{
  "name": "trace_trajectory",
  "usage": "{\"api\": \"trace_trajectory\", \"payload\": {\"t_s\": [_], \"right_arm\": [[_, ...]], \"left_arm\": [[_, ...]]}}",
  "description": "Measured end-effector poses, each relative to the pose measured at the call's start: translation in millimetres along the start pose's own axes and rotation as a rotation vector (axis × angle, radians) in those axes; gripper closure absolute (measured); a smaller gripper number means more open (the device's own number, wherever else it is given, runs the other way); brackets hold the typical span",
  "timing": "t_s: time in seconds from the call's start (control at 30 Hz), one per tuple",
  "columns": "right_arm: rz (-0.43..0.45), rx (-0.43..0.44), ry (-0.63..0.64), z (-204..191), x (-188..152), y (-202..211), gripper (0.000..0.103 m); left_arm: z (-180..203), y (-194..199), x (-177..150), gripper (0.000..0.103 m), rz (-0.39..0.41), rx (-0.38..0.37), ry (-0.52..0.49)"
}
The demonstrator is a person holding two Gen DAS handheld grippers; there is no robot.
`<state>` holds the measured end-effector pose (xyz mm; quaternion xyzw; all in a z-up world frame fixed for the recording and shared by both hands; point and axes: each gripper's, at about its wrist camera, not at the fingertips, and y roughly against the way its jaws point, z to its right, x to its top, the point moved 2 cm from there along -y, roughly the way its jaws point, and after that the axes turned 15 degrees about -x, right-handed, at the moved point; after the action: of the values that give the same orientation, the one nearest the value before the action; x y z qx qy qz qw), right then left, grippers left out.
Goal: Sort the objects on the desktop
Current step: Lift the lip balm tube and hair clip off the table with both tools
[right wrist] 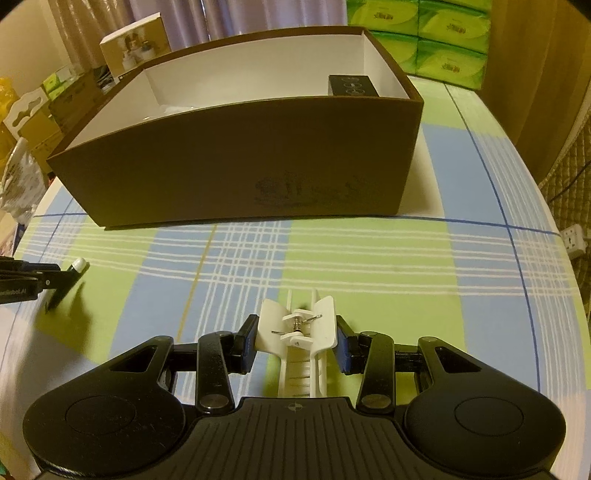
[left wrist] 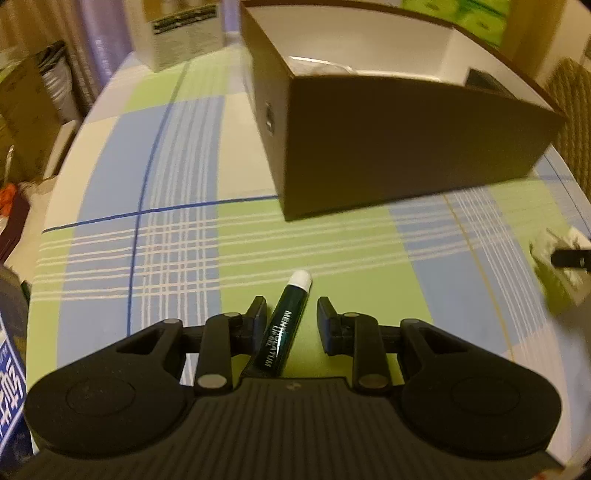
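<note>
A dark green lip balm tube with a white cap lies on the checked tablecloth between the fingers of my left gripper. That gripper is open: its left finger is at the tube's side and the right finger stands clear of it. The tube and the left gripper's fingers also show at the far left of the right wrist view. My right gripper is shut on a white plastic clip, both pads pressing its wings. The brown box with a white inside stands beyond both grippers.
A black item lies in the box's right end. A white carton stands at the back left, and green tissue packs at the back right. A blue box is at the table's left edge. A power strip lies off the right edge.
</note>
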<state>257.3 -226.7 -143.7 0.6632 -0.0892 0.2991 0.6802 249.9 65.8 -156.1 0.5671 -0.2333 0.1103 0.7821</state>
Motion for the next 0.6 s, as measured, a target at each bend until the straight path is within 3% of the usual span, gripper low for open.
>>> {"api": "trace_trajectory", "payload": {"t_s": [0.27, 0.4, 0.6], "right_arm": [[-0.009, -0.016, -0.012, 2, -1, -1, 0.065], [-0.012, -0.022, -0.019, 3, -2, -1, 0.065], [-0.008, -0.025, -0.022, 2, -2, 2, 0.065]], "left_arm": [[-5, -12, 4, 0.079, -0.033, -0.024, -0.061], [-1, -11, 0, 0.088, -0.019, -0.054, -0.064], [3, -6, -3, 0.091, -0.008, -0.072, 0.003]]}}
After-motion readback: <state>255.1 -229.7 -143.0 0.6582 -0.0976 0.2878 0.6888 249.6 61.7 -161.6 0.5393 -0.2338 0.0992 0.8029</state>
